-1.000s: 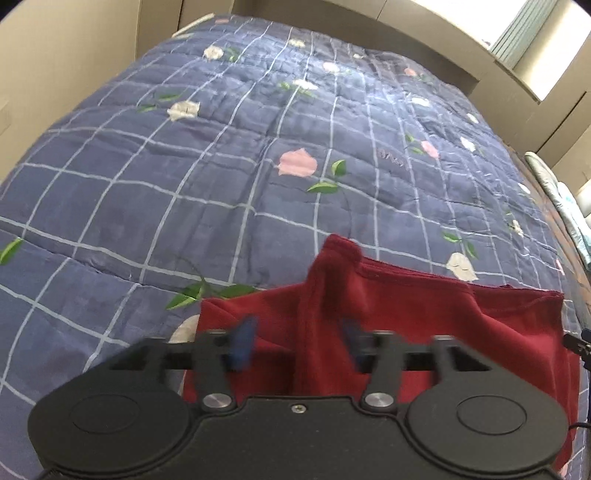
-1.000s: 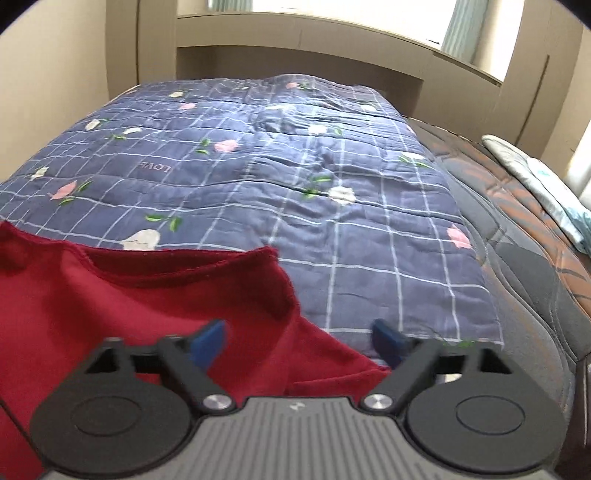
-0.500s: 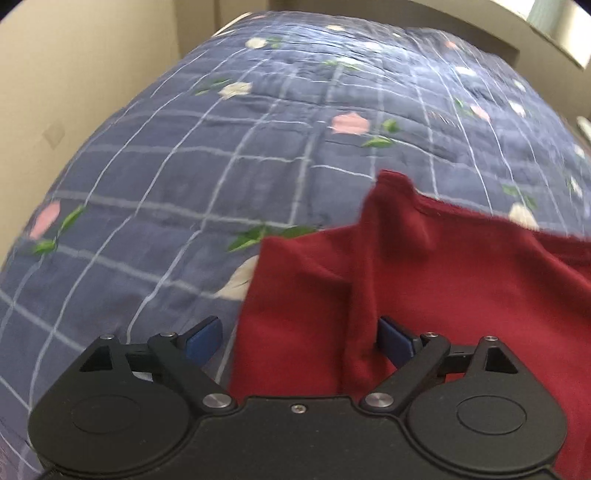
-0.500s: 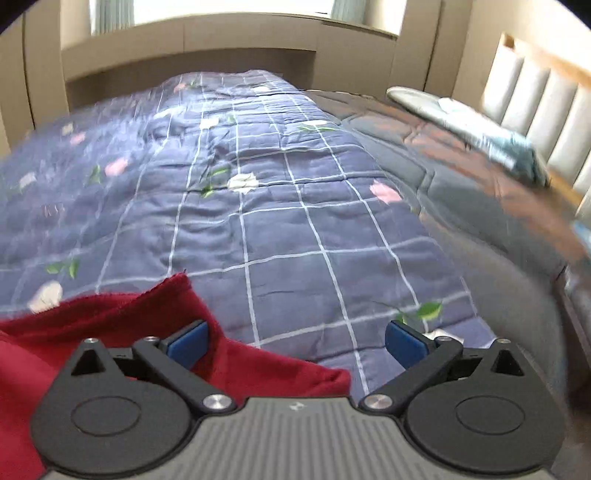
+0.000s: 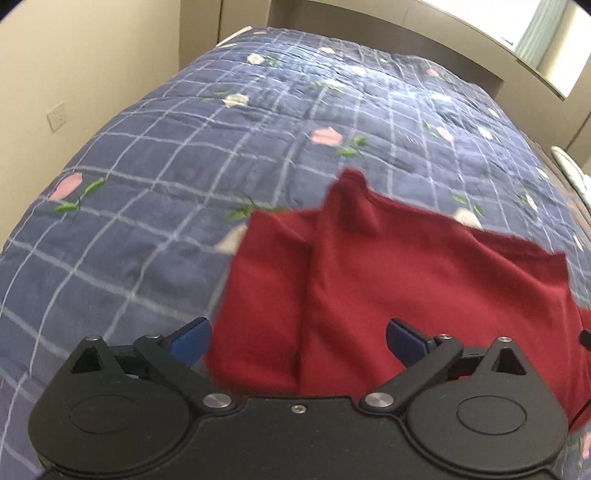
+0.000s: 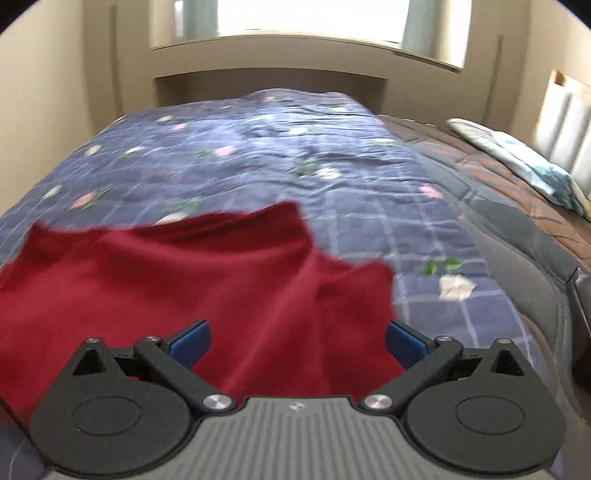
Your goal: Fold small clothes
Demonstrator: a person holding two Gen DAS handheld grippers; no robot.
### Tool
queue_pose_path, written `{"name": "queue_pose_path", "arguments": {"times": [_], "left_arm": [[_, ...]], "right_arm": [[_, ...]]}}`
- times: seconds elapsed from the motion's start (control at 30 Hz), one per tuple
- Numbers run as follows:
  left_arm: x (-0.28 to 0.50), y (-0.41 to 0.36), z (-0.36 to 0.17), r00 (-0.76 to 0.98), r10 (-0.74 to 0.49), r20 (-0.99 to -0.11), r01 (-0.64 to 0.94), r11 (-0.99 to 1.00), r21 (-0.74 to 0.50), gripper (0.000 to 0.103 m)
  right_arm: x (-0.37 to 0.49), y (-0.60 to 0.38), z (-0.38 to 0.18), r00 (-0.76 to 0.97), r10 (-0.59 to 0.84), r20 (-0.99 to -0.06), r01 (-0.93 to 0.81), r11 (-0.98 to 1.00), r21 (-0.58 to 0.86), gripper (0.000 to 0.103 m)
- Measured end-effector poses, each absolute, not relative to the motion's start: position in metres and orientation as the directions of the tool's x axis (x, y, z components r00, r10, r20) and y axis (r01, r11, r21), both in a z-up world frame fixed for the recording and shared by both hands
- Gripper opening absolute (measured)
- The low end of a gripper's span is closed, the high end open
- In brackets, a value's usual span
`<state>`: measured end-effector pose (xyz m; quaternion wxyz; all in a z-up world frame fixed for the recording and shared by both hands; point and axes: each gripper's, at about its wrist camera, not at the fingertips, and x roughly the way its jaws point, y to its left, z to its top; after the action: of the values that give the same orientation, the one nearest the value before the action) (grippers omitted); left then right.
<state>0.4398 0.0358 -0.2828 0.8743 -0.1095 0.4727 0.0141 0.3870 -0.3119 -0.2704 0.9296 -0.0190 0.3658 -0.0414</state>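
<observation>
A dark red garment (image 5: 388,280) lies rumpled on the blue checked floral quilt (image 5: 221,147), with a raised fold running down its left part. My left gripper (image 5: 297,338) is open just above the garment's near left edge, holding nothing. In the right wrist view the same red garment (image 6: 184,273) spreads across the near left, one corner sticking out to the right. My right gripper (image 6: 297,338) is open over the garment's near right part, holding nothing.
The quilt (image 6: 277,155) covers the bed up to a beige ledge under a window (image 6: 295,18). A brown patterned mattress strip with a light blue pillow (image 6: 517,155) lies on the right. A beige wall with a socket (image 5: 57,116) is on the left.
My left gripper opened and let go of the garment's fold, which dropped onto the quilt. Both grippers pulled back; the right one swung right, then back over the garment.
</observation>
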Motion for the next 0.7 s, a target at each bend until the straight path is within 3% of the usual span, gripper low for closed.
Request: {"name": "queue_pose_path", "arguments": {"times": [0.17, 0.37, 0.7], "left_arm": [[0.400, 0.015, -0.274, 0.519, -0.120, -0.846, -0.143, 0.964, -0.225, 0.102], [0.350, -0.013, -0.254, 0.525, -0.187, -0.831, -0.125, 0.948, -0.292, 0.102], [0.287, -0.062, -0.222, 0.513, -0.191, -0.837, -0.124, 0.948, -0.293, 0.102]], "right_arm": [[0.335, -0.297, -0.264, 0.706, -0.041, -0.707, -0.025, 0.996, -0.082, 0.103], [0.290, -0.309, -0.246, 0.698, 0.002, -0.716, 0.004, 1.000, 0.006, 0.103], [0.235, -0.334, -0.239, 0.656, 0.042, -0.754, 0.048, 0.994, 0.097, 0.103]]}}
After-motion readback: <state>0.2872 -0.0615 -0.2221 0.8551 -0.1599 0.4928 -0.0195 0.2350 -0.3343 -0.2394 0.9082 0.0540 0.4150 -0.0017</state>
